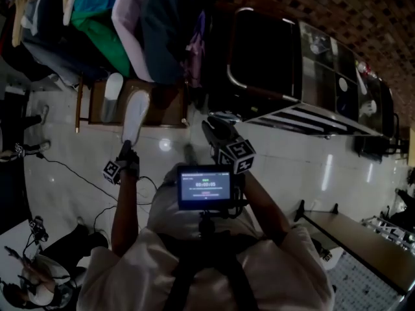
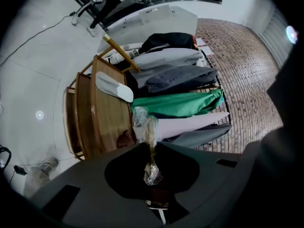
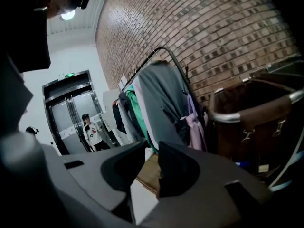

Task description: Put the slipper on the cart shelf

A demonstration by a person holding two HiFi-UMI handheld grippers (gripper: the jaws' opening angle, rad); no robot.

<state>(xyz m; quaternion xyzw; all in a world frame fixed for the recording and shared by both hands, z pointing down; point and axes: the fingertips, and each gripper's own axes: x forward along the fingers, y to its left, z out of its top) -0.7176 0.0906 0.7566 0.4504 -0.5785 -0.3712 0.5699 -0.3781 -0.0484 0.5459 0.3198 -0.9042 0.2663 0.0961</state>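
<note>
Clear, crinkled, shiny plastic film wraps the held slipper (image 2: 144, 120), pinched in the left gripper (image 2: 151, 148). That gripper's shell is matt grey plastic, like the right gripper (image 3: 152, 148). The other slipper (image 2: 115, 87), upper left of centre, looks like soft, matt white cloth. The shelf (image 2: 107, 122) under it is varnished wood with a slight sheen. The hanging garments (image 2: 180, 103) are matt cloth. The floor (image 2: 33, 70) is glossy tile, the wall (image 3: 213, 37) rough brick, and the trolley rail (image 3: 256, 106) at right polished metal.

Left gripper (image 1: 126, 151) holds slipper (image 1: 135, 116) beside wooden shelf (image 1: 166, 106).

Two slippers (image 1: 111, 97) (image 1: 136, 115), two grippers (image 1: 126, 148) (image 1: 209, 126)
</note>
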